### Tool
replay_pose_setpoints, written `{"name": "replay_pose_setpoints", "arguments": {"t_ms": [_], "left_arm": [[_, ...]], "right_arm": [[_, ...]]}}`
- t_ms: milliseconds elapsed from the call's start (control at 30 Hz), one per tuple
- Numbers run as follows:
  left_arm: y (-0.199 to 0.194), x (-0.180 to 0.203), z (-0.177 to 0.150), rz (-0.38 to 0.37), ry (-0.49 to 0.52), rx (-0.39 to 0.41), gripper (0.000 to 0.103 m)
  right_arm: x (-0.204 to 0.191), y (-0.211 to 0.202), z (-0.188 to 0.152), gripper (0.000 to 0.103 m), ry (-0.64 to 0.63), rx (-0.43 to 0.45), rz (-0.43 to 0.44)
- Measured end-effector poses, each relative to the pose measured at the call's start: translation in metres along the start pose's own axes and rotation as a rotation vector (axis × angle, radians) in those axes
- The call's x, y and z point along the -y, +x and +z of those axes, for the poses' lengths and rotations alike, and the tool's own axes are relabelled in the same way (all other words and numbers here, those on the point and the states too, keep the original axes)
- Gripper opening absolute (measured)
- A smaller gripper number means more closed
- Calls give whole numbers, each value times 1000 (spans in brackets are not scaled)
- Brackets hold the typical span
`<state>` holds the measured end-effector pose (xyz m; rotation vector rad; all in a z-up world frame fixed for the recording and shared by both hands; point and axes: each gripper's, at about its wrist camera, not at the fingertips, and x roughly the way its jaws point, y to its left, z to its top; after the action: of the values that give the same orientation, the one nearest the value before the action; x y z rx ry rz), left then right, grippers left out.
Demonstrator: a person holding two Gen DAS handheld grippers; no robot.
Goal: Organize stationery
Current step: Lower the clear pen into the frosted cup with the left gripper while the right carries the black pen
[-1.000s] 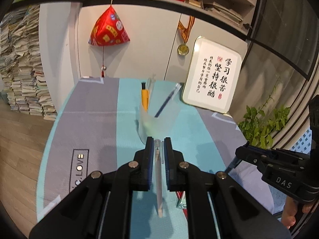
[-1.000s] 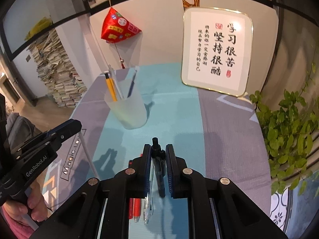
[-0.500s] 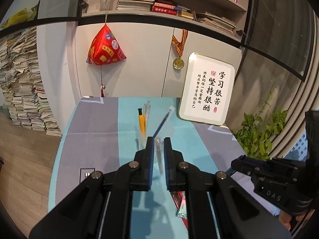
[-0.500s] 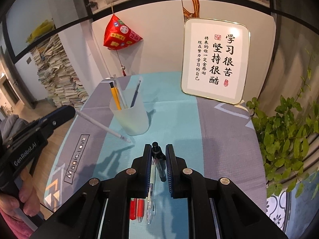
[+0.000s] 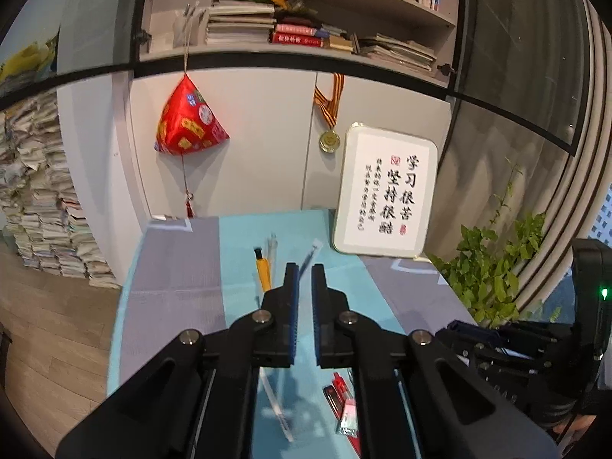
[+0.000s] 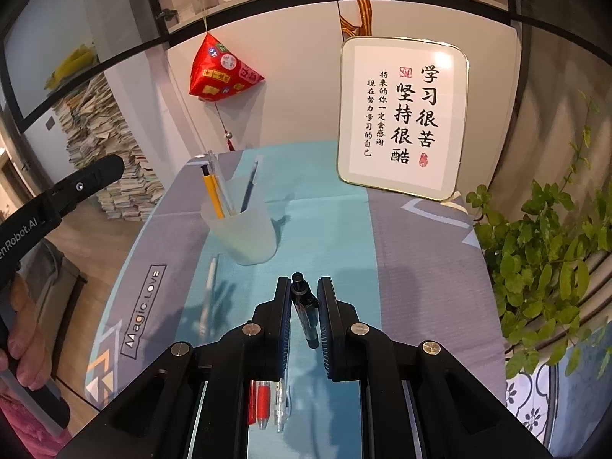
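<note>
While the table (image 6: 420, 267) holds a frosted cup (image 6: 241, 229) with three pens (image 6: 225, 191), a white pen (image 6: 208, 294) lies beside it. Right gripper (image 6: 304, 313) pinches a dark pen (image 6: 306, 310). Left gripper (image 5: 304, 310) is closed, empty.

Black pen (image 6: 305, 311) between fingers (image 6: 284, 321) — gripped.
</note>
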<state>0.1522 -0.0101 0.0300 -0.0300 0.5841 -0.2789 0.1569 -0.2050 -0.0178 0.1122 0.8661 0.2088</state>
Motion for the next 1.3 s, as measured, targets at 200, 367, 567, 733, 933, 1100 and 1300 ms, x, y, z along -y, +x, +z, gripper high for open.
{"name": "replay_pose_setpoints", "arguments": {"t_ms": [200, 367, 567, 733, 933, 1100, 1300], "left_arm": [[45, -24, -37, 66, -78, -176, 47], [96, -43, -61, 130, -129, -305, 47], [141, -57, -69, 199, -153, -378, 33], [158, -57, -74, 207, -146, -424, 30], [166, -52, -79, 229, -116, -432, 10], [153, -54, -78, 198, -142, -414, 8], [93, -43, -47, 136, -111, -274, 8]], "right_arm": [[7, 7, 0, 14, 15, -15, -3], [6, 7, -2, 14, 16, -17, 7], [5, 1, -2, 14, 12, -9, 0], [10, 1, -1, 14, 23, -7, -8], [10, 5, -1, 14, 28, -16, -3], [10, 5, -1, 14, 30, -13, -4], [3, 7, 9, 14, 16, -3, 1]]}}
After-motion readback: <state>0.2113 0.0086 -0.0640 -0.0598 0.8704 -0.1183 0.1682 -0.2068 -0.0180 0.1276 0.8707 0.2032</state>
